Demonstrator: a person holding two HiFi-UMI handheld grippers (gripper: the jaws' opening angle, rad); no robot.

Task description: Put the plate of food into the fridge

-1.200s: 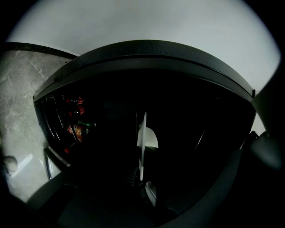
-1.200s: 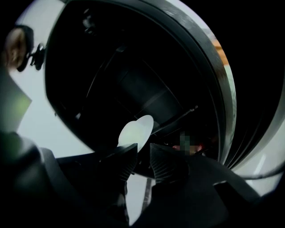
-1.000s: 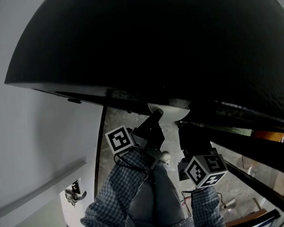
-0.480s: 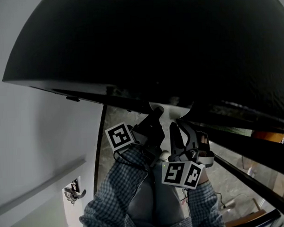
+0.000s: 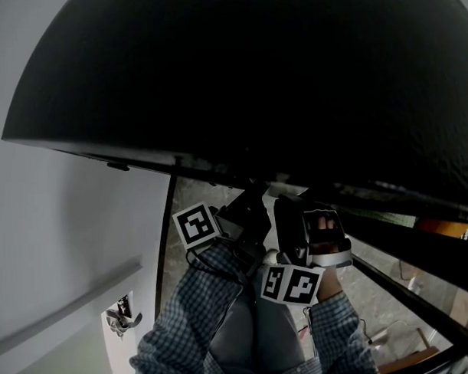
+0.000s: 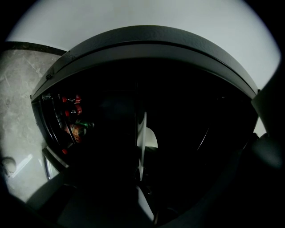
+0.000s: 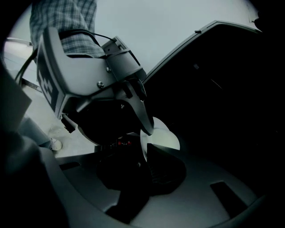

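Note:
A white plate [image 6: 149, 138] stands edge-on between the dark jaws of my left gripper [image 6: 141, 171], which is shut on its rim. The right gripper view shows the same plate [image 7: 165, 137] with the left gripper [image 7: 149, 130] pinching it from above. My right gripper [image 7: 147, 165] has its dark jaws closed together on the plate's lower edge. In the head view both grippers, left [image 5: 257, 192] and right [image 5: 290, 206], reach up under the edge of the dark fridge [image 5: 291, 81], which hides most of the plate. No food shows on the plate.
A door shelf with red-capped bottles [image 6: 71, 113] lies to the left inside the fridge. Pale marble floor [image 6: 18, 98] is below. A white wall [image 5: 67, 226] and a door handle [image 5: 120, 322] are at the left, dark rails [image 5: 405, 245] at the right.
My right gripper swung in from the right, turned, and came up beside the left gripper onto the plate. The left gripper stayed almost still, and the plate slid further under the fridge edge.

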